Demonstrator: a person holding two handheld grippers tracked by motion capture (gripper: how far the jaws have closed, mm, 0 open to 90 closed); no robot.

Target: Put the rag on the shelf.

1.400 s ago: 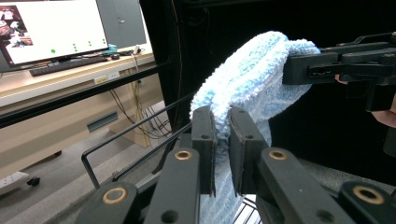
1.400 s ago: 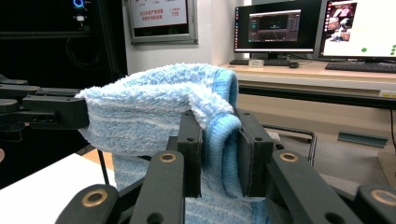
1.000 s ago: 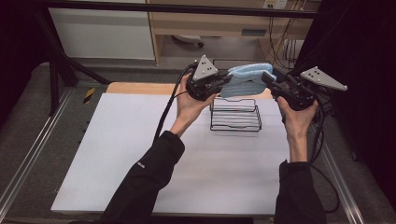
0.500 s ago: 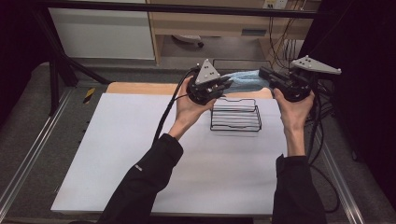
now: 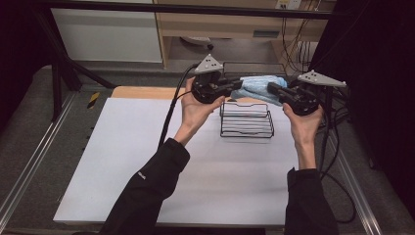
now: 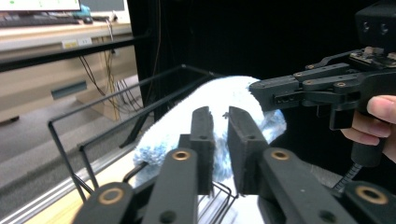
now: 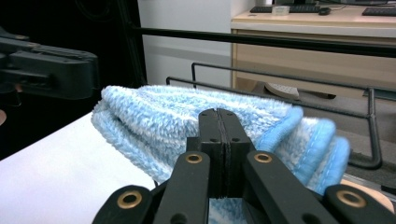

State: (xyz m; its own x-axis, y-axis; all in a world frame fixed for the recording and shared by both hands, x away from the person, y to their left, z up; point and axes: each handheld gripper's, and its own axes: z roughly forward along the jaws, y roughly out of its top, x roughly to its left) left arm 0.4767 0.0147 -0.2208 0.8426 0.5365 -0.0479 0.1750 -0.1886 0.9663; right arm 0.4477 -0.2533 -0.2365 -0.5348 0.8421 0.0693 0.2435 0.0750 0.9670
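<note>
A folded fluffy blue cloth (image 5: 257, 84) hangs in the air between my two grippers, just above the back of a black wire basket (image 5: 246, 120). My left gripper (image 5: 239, 84) is shut on the cloth's left end; in the left gripper view its jaws (image 6: 222, 128) stand nearly together with the cloth (image 6: 210, 100) between them. My right gripper (image 5: 270, 89) has its jaws pressed together at the cloth's right end (image 7: 154, 116), tips (image 7: 219, 114) sunk into the pile. The right gripper (image 6: 264, 91) also lies across the cloth in the left gripper view.
The basket stands on a white sheet (image 5: 195, 186) covering the table, towards its back right. A wooden strip (image 5: 142, 92) runs along the table's far edge. Metal rails (image 5: 29, 161) flank the table, and cables (image 5: 337, 161) trail down on the right.
My right gripper has moved left from open air to the cloth's right end. The left gripper has kept holding the cloth over the basket.
</note>
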